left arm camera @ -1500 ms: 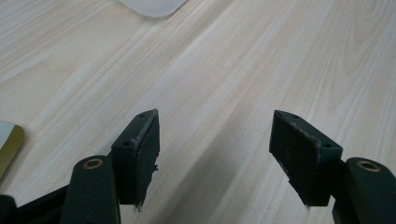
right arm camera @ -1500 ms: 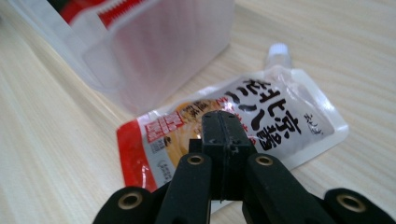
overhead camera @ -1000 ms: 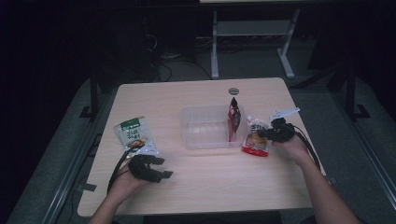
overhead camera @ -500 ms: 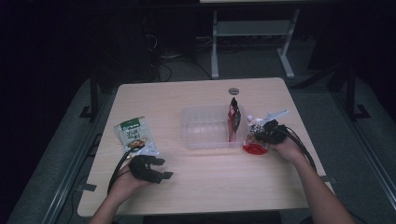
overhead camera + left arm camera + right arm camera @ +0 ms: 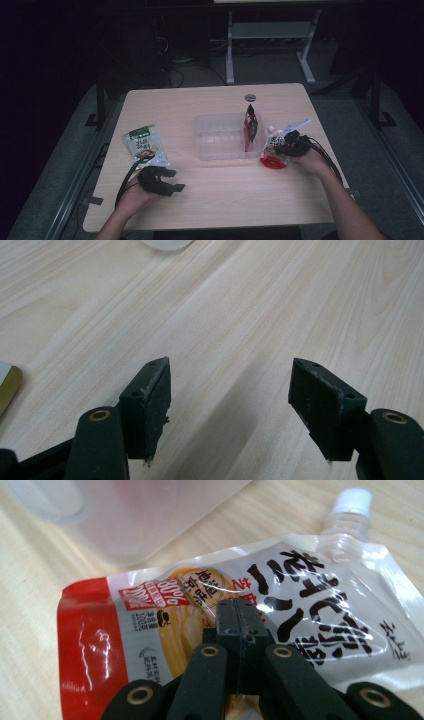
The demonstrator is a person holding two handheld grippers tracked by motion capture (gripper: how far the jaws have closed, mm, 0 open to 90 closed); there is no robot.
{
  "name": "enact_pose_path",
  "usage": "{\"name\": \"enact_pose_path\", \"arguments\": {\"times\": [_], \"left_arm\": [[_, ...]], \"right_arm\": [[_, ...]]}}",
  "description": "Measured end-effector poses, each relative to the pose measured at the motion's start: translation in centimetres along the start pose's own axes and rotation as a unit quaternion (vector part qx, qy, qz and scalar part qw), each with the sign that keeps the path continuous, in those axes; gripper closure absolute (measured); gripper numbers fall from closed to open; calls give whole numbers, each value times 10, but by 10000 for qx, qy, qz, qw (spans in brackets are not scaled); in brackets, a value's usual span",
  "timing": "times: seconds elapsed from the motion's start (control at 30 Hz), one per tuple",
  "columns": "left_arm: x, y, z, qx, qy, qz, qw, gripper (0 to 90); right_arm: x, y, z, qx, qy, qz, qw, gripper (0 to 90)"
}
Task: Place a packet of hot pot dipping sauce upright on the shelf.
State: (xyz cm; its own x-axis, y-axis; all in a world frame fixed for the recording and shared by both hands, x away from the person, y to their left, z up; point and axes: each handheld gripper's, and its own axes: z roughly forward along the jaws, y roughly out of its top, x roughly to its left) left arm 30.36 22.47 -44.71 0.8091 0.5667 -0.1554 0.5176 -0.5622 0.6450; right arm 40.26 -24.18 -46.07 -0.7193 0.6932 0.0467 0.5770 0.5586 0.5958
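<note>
My right gripper [image 5: 283, 147] is shut on a red and white spouted pouch [image 5: 273, 161] just right of the clear plastic container [image 5: 220, 145]. In the right gripper view the closed jaws [image 5: 239, 615] pinch the pouch [image 5: 320, 595] near its middle, and its white cap points away. A dark red pouch [image 5: 250, 125] stands upright inside the container at its right end. My left gripper [image 5: 177, 180] rests low over the bare table near the front left, open, with nothing between its pads [image 5: 150, 390]. A green pouch [image 5: 142, 145] lies flat just beyond it.
The light wooden table [image 5: 225, 200] has free room across its front and back. A small round grey disc [image 5: 250, 97] sits near the far edge. A corner of the green pouch [image 5: 7, 385] shows at the left of the left gripper view. Dark floor and a desk frame lie beyond.
My right gripper has shifted slightly left toward the container with the spouted pouch, whose white upper end now stands tilted up. The left gripper has stayed put.
</note>
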Motion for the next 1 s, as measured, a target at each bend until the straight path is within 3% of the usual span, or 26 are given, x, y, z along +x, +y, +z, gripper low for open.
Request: {"name": "enact_pose_path", "arguments": {"times": [0.3, 0.6, 1.0], "left_arm": [[0, 1, -1, 9, -1, 45, 10000, 331], [-1, 7, 3, -21, -57, 96, 9999, 331], [-2, 14, 8, -29, -163, 190, 9997, 331]], "right_arm": [[12, -8, -8, 173, 141, -278, 9994, 900], [23, -13, -13, 226, 398, -392, 9982, 900], [51, -13, -12, 211, 909, -601, 9938, 899]]}}
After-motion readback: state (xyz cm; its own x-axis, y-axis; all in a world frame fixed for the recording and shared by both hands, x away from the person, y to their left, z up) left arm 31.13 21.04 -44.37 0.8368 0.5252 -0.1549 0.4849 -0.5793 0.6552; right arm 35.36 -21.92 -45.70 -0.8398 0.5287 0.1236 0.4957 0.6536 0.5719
